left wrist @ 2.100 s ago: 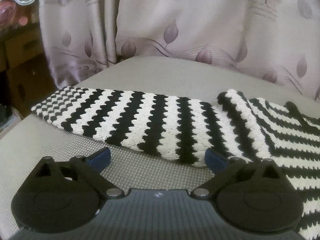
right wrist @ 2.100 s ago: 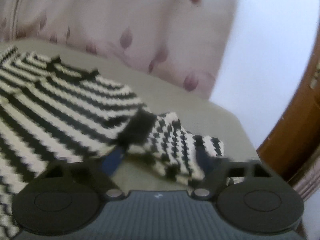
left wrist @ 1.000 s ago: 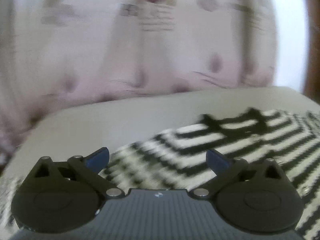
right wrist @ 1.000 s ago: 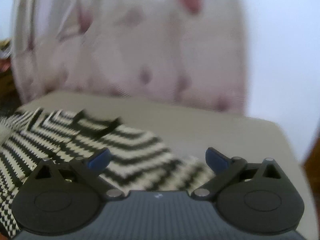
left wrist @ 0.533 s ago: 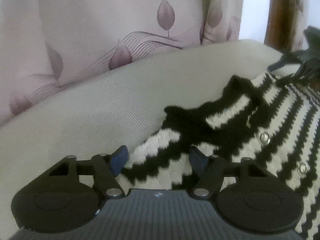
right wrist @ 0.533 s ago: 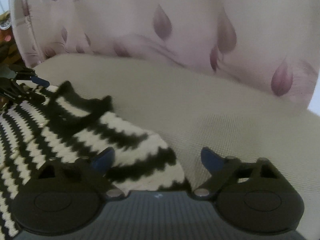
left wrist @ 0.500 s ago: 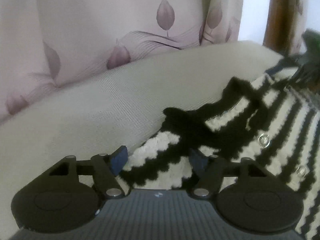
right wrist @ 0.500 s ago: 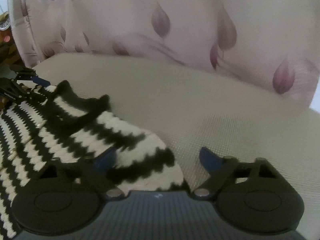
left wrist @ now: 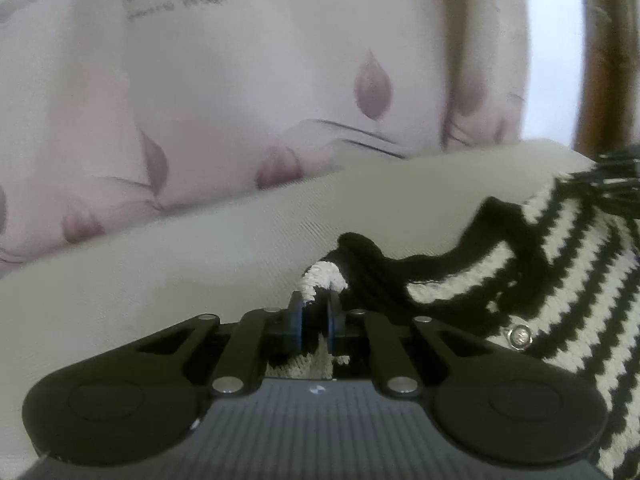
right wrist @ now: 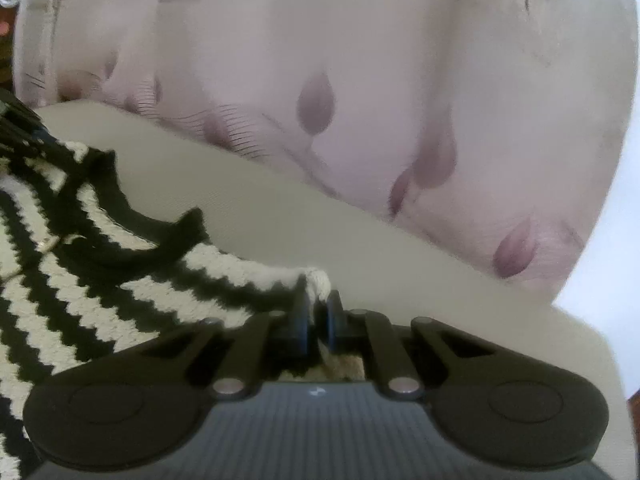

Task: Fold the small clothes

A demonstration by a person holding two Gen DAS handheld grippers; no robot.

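Note:
A black-and-white striped knitted cardigan [left wrist: 560, 280] with a black neckline and metal snap buttons lies on a beige cushioned surface [left wrist: 180, 264]. My left gripper [left wrist: 314, 312] is shut on the cardigan's left shoulder corner, a tuft of white knit bulging above the pads. In the right wrist view the cardigan [right wrist: 100, 292] spreads to the left, and my right gripper [right wrist: 318, 304] is shut on its right shoulder corner. The other gripper shows faintly at each view's edge.
A pale pink curtain with leaf print [left wrist: 280, 80] hangs close behind the surface, also in the right wrist view [right wrist: 360, 80]. A brown wooden frame [left wrist: 600, 60] stands at the far right. The beige surface's edge curves off at the right [right wrist: 580, 340].
Both grippers were open around the cardigan's shoulder corners half a second ago; both have now closed on the knit. The views have tilted up slightly.

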